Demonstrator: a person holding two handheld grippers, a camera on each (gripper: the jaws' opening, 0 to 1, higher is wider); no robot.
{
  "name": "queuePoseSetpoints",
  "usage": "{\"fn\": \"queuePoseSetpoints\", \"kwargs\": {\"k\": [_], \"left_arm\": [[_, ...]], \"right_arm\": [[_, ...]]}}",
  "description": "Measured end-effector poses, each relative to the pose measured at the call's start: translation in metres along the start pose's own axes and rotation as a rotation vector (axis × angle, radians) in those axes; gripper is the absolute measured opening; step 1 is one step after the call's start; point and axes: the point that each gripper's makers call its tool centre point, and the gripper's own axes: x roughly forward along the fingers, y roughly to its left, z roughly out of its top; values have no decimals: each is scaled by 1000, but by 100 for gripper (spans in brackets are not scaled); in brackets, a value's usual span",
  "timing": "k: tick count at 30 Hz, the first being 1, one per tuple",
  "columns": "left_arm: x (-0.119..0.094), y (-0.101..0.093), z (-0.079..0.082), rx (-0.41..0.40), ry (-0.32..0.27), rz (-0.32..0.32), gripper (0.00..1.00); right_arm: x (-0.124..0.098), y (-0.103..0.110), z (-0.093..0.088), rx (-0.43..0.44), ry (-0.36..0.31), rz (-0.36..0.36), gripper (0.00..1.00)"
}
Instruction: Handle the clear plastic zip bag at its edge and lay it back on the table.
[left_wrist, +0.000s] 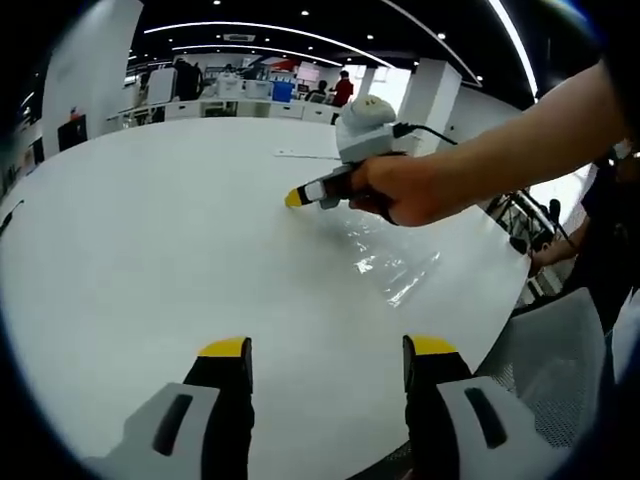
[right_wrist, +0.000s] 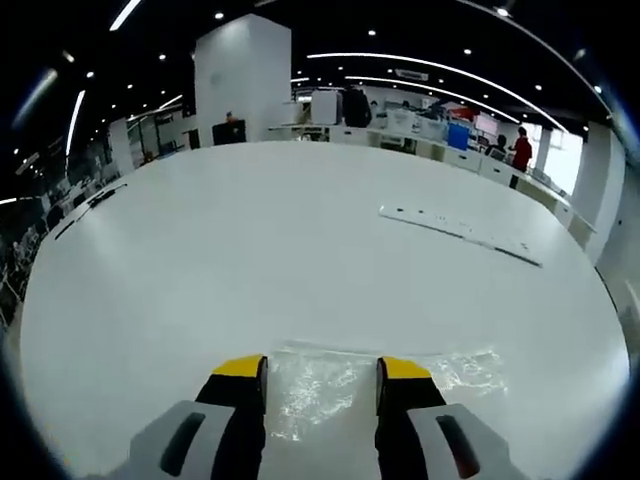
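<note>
Looks like the start of the pick-up step, or just after the lay-down; hard to tell which. One bag (right_wrist: 340, 390), clear and shiny, flat on the white table (right_wrist: 250, 260) near its close edge. Right gripper (right_wrist: 322, 368) low over the bag, jaws spread wide, one on each side of the bag's far edge, nothing pinched. Seen from the left view, right gripper (left_wrist: 297, 197) held in a hand (left_wrist: 405, 190), above the bag (left_wrist: 395, 262). Left gripper (left_wrist: 328, 347) spread too, empty, well apart from the bag. Next, if picking up: lower, close on the edge. Two grippers, one bag, one long flat strip (right_wrist: 460, 233) toward the far right edge.
</note>
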Motion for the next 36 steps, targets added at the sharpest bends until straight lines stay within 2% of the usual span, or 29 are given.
{"fn": "queuePoseSetpoints", "kwargs": {"k": [11, 15, 18, 21, 27, 31, 32, 36], "left_arm": [[1, 5, -1, -13, 1, 8, 60], [0, 5, -1, -16, 3, 8, 59], [0, 5, -2, -16, 4, 8, 59], [0, 4, -1, -15, 0, 7, 58], [1, 5, -1, 1, 3, 9, 58], [2, 4, -2, 17, 7, 4, 58], [2, 3, -2, 23, 8, 2, 58], [5, 2, -4, 60, 14, -3, 58]], "right_arm": [[6, 13, -2, -39, -15, 46, 20], [6, 18, -3, -52, -20, 68, 9], [6, 18, -2, -29, -14, 84, 0], [8, 16, -3, -2, 18, 107, 0], [-7, 22, -8, -37, 47, 142, 0], [-22, 34, -9, -100, 38, 190, 0], [-27, 38, -7, -134, 32, 204, 0], [-40, 46, 0, -180, 5, 239, 0]]}}
